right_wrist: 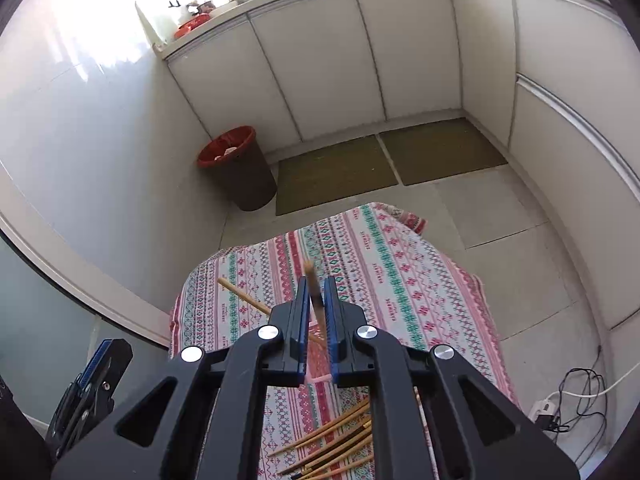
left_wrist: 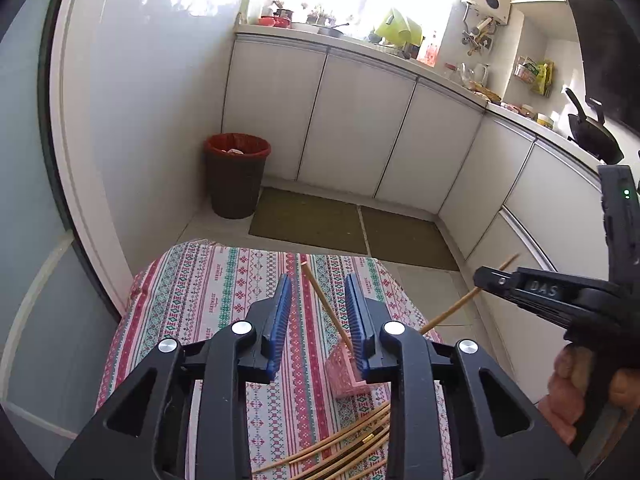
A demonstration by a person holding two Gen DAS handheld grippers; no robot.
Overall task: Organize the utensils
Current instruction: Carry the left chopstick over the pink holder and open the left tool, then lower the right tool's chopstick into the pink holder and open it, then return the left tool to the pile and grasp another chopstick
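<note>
A small table under a patterned cloth (left_wrist: 200, 288) carries a pink basket (left_wrist: 344, 372) and a loose heap of wooden chopsticks (left_wrist: 344, 444) near its front edge. One chopstick (left_wrist: 326, 304) leans out of the basket and passes between the blue pads of my left gripper (left_wrist: 319, 284), which is open and does not press on it. My right gripper (right_wrist: 316, 286) is shut on another chopstick (right_wrist: 313, 292), held above the basket (right_wrist: 318, 378). In the left wrist view the right gripper (left_wrist: 482, 276) comes in from the right with its chopstick (left_wrist: 460, 308) slanting down to the basket.
A dark bin with a red liner (left_wrist: 236, 176) stands by the wall beyond the table. Two olive floor mats (left_wrist: 312, 216) lie before white cabinets (left_wrist: 360, 120). A power strip and cables (right_wrist: 560, 404) lie on the floor to the right.
</note>
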